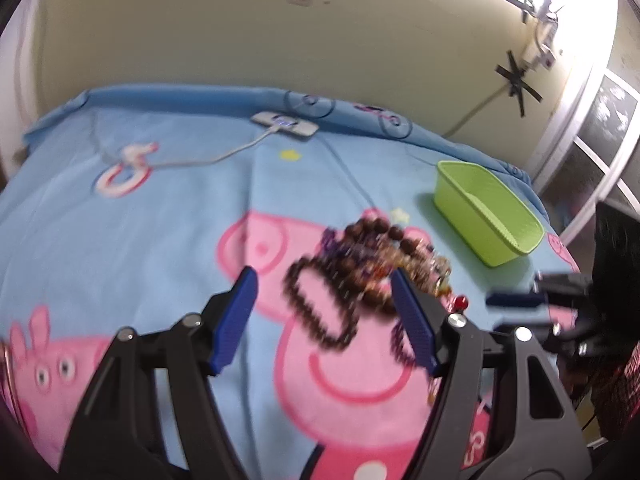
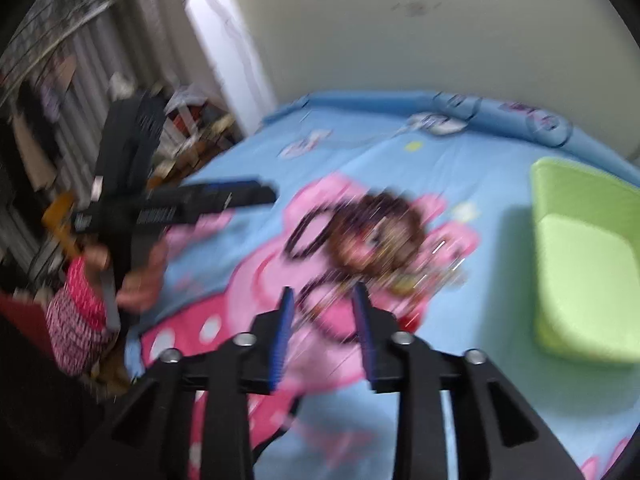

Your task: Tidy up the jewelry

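- Jewelry: tangled heap of brown wooden-bead bracelets w/ purple and amber strands mixed in, lying on blue cartoon-pig bedsheet, mid-bed, over pink pig print.
- Left wrist view, L to R: white power strip w/ cable far back near cream wall; left gripper, black frame w/ blue ribbed pads, jaws wide apart, nothing pinched.
- Bead heap partly between those pads, mostly past them; right pad overlaps heap edge, contact unclear due to blur.
- Further R: lime-green rectangular plastic basket on sheet, near heap but apart from it; right gripper seen side-on at frame edge.
- Right wrist view, heavily blurred, L to R: person's hand in red patterned sleeve holding left gripper's handle; left gripper's fingers pointing toward heap.
- Right gripper: jaws partly apart w/ visible gap, pads bare; dark bead loop seems to run behind gap, can't tell if touched.
- Green basket at far R there too.
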Tool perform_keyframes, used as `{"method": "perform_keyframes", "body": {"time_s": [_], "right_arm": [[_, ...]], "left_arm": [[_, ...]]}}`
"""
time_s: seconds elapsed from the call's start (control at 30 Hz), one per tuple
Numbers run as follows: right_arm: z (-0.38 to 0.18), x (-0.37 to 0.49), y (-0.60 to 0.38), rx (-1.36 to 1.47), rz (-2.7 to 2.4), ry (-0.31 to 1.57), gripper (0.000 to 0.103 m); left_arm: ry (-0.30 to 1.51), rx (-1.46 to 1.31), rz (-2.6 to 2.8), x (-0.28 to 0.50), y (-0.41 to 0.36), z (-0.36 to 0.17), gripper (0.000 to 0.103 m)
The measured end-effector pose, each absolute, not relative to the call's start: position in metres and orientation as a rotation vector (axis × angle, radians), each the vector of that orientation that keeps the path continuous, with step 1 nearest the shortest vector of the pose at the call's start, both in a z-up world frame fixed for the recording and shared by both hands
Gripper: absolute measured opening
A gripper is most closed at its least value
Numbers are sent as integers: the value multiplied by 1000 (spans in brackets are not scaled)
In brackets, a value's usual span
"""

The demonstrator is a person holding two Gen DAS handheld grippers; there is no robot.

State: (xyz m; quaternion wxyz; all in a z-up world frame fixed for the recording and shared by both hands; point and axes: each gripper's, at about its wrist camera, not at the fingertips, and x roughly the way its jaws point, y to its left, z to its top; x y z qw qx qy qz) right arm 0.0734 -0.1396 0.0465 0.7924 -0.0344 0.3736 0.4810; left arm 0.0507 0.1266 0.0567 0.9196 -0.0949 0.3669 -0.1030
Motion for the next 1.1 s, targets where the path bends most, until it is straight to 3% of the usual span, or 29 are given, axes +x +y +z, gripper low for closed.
{"method": "perform_keyframes", "body": {"time_s": [0.23, 0.33, 0.37, 0.47, 0.77, 1.0, 1.07, 1.1], "right_arm": [[28, 128, -96, -202, 883, 804, 14], [17, 139, -79, -270, 839, 811, 14], [15, 142, -75, -272, 844, 827, 7], [14, 144, -72, -249, 874, 847, 0], [70, 122, -108, -76, 923, 690, 0], [127, 99, -123, -49, 941, 570, 0], [141, 92, -128, -44, 938, 535, 0], [146, 88, -131, -39, 938, 522, 0]], "left_arm": [[817, -145, -278, 109, 101, 42, 60], [876, -147, -297, 114, 97, 27, 38], [893, -144, -304, 113, 97, 22, 25], [887, -97, -284, 93, 99, 15, 18], [888, -134, -235, 37, 126, 29, 18], [762, -156, -236, 14, 123, 77, 18], [739, -153, -252, 11, 116, 88, 25], [729, -153, -257, 11, 113, 93, 34]]}}
